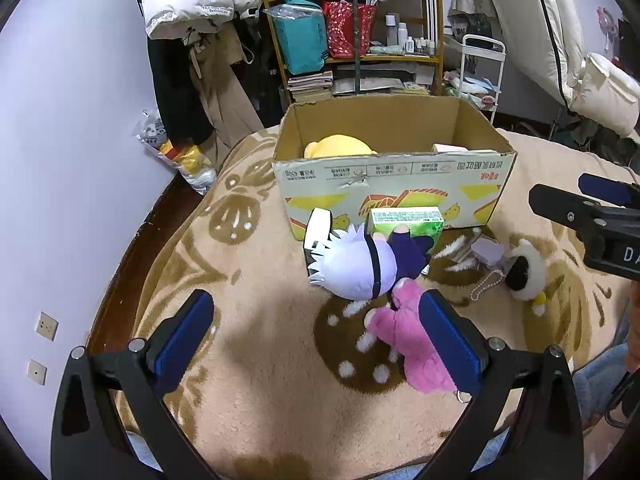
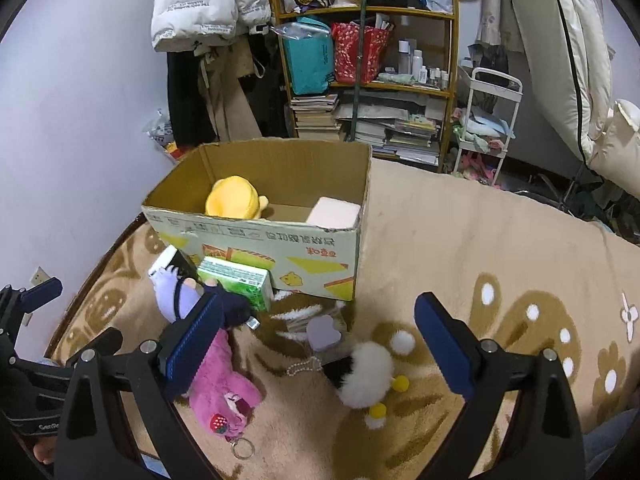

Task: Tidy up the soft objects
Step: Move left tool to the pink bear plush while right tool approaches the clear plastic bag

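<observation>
- Hovering our left gripper and right gripper before the cardboard box, jaws wide, nothing held.
- Pink plush, white-haired doll, fluffy white toy lie in front of that box.
- Yellow plush sits inside.

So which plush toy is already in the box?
The yellow plush, inside the cardboard box; the pink, white-haired and fluffy white ones lie outside on the rug.

Surface: beige plush blanket with brown floral pattern. Cardboard box stands at far left. Against its near side: green carton and white-haired plush doll. Nearer: pink plush. Right of it: white fluffy plush, lilac heart-shaped item.
</observation>
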Tool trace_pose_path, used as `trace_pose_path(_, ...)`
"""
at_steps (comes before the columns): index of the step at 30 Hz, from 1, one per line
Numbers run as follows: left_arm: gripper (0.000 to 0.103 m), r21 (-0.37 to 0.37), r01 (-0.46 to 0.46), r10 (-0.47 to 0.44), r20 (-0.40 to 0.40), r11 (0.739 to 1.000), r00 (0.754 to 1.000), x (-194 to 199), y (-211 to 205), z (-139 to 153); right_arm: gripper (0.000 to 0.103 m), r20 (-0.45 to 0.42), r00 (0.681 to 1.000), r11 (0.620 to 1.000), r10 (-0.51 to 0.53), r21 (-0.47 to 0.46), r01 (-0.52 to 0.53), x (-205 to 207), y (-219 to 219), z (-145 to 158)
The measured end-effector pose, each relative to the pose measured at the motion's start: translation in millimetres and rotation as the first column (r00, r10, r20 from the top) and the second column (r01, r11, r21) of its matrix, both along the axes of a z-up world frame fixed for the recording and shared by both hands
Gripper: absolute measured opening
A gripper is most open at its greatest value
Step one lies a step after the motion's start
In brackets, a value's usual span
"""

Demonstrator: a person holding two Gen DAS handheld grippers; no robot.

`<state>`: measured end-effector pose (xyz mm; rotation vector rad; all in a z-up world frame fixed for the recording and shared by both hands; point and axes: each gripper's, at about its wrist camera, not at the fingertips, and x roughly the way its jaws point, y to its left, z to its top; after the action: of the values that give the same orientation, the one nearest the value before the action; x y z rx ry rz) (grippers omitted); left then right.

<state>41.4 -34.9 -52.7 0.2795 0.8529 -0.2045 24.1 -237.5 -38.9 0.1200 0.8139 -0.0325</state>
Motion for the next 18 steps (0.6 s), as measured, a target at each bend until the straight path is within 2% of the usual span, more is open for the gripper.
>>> trace_pose_path(9, 0.101, -0.009, 0.026, -0.026, -0.077, 1.0, 0.997, 5, -13, -23, 0.101, -0.061, 0.998, 1.0, 0.0, -0.026, -0.002, 13, 5, -19)
trace_pose_path(13, 0.101, 0.015, 0.04, -0.038, -0.075, 0.999, 0.996, 4, -19, -30, 0.101, -0.089, 0.996, 1.0, -0.007, -0.022, 0.005, 14, 6, -28)
trace_pose_path(18, 0.101, 0.006, 0.053, -0.052, -0.102, 0.999, 0.993, 8, -24, -39, 0.101, -0.11, 0.994, 0.999, -0.008, -0.031, 0.004, 18, 7, -36)
